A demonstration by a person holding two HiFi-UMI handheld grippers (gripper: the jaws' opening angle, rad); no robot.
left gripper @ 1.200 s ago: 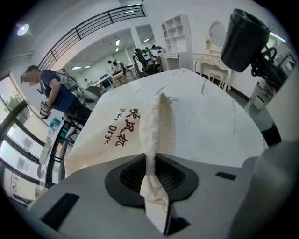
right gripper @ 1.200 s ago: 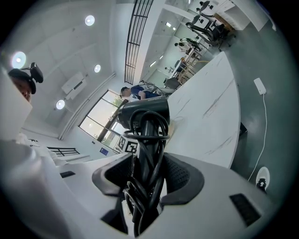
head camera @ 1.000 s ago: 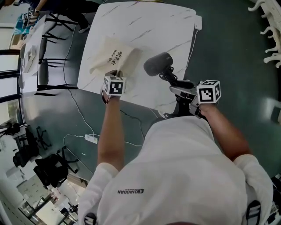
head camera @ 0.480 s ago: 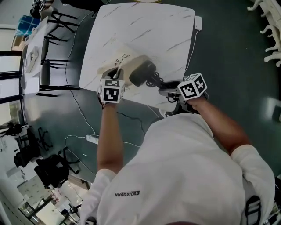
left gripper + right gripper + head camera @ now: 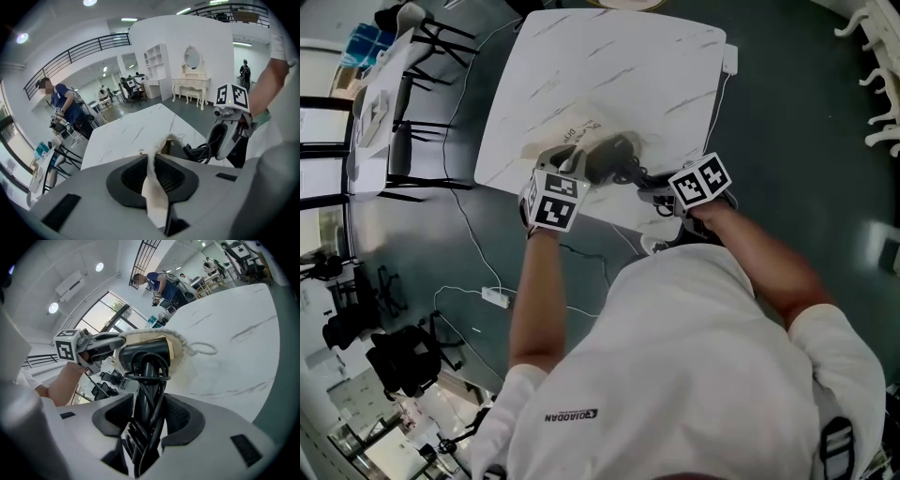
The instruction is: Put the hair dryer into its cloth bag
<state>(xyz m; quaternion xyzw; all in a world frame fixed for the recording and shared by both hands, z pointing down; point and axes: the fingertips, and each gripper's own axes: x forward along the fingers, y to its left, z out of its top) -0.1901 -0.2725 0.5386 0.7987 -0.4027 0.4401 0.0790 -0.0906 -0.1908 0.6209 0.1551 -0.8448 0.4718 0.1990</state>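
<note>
Insertion likely goes best with left tongs [image 5: 157,161], clenched on the cloth bag [image 5: 155,197] rim, holding the mouth taut above the tabletop [image 5: 609,66] while right tongs [image 5: 145,423], grasping the hair dryer [image 5: 143,352] by its cord-wrapped handle, push its barrel, now at the mouth, straight in.

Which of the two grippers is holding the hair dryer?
The right gripper: its jaws clamp the hair dryer by its cord-wrapped handle. The left gripper pinches only the edge of the cloth bag.
</note>
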